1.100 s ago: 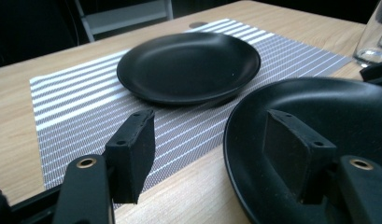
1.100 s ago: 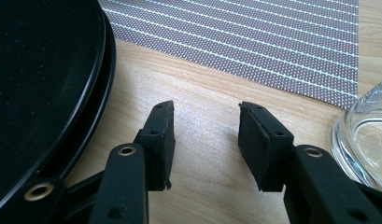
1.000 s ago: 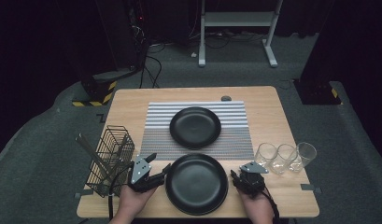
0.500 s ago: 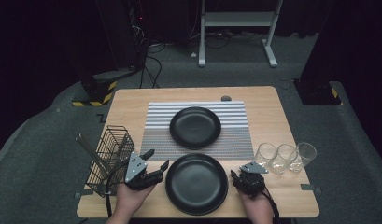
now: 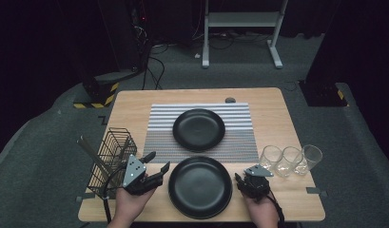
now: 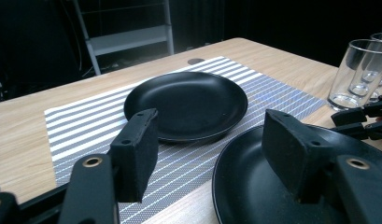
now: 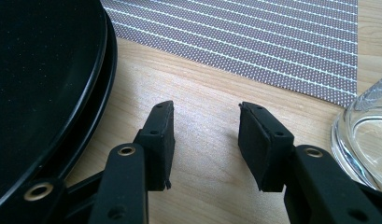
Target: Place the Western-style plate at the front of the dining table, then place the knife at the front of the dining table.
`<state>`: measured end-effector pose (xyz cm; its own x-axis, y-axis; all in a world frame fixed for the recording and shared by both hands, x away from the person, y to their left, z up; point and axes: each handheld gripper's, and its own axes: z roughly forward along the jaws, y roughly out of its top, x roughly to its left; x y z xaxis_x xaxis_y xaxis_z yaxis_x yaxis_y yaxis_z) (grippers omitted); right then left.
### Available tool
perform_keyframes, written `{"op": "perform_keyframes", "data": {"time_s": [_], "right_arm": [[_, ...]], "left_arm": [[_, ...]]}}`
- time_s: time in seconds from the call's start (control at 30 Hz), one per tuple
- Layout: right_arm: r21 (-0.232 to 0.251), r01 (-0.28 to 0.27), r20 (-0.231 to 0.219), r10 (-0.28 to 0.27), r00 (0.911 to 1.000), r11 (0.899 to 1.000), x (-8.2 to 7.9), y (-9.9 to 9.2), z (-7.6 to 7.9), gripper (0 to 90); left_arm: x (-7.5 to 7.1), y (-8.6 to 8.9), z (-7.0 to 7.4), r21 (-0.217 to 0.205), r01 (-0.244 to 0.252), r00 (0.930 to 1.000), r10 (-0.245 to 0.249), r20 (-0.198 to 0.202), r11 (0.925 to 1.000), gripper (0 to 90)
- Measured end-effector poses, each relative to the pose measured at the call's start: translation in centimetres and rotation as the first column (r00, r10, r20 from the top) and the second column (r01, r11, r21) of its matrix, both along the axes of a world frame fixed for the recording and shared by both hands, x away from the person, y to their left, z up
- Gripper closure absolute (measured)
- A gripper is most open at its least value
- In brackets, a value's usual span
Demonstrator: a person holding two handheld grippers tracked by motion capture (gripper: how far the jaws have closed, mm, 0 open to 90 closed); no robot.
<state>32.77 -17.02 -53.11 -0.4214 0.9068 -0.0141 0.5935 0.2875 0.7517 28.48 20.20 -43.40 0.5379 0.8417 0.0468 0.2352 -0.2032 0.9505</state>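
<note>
Plate (image 5: 200,186) near the table's front edge serves as landmark. High view: left gripper (image 5: 156,167) sits just left of this plate, right gripper (image 5: 241,180) just right of it; a second plate (image 5: 199,129) lies beyond it on the striped mat (image 5: 156,137). Left gripper view: jaws released, having just been closing slightly, nothing between them, one pad (image 6: 291,151) over the near plate's rim. Right gripper view: jaws apart and empty above bare wood beside the plate (image 7: 44,74), which looks like two stacked. Judged step: approach; next, the rim must enter the jaws before closing.
</note>
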Motion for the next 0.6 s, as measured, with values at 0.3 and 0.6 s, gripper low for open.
{"op": "perform_keyframes", "data": {"time_s": [0.3,0.6], "right_arm": [[0.0,-0.001,0.0,0.001,1.0,1.0,0.0,0.0,0.0,55.5],[0.0,-0.001,0.0,0.001,1.0,1.0,0.0,0.0,0.0,55.6]], "left_arm": [[-0.3,0.8,0.8,-0.026,0.011,0.9999,-0.011,-0.005,0.9996,41.0],[-0.6,1.2,1.4,-0.035,0.006,1.0,-0.005,0.004,0.9994,41.3]]}}
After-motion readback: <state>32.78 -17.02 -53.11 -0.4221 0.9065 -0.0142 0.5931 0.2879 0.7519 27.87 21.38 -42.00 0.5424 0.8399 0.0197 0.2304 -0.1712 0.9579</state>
